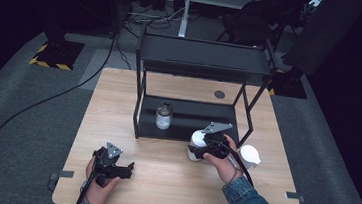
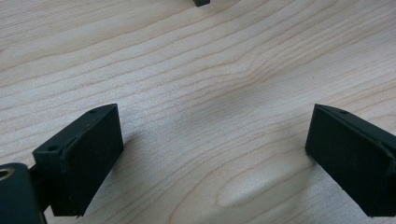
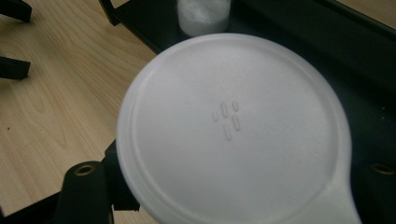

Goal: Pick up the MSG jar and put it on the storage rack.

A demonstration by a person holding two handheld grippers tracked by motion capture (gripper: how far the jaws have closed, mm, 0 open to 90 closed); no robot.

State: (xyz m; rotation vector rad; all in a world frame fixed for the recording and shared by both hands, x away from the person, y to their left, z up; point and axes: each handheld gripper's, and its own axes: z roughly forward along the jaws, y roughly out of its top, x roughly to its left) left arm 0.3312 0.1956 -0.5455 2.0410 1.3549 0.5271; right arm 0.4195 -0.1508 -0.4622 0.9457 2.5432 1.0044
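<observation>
White tub clamped in right hand-held gripper, just in front of the black shelf. Left hand-held gripper wide open, holding nothing, low over worktop well left of that shelf.

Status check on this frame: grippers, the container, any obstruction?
Left gripper open, idle over bare table. Right gripper shut on white lidded container, at the rack's front edge. Glass jar on lower shelf, apart.

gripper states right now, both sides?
Left gripper: open, jaws wide apart over bare table, holding nothing.
Right gripper: closed around a white lidded container, in front of the black shelf.
</observation>
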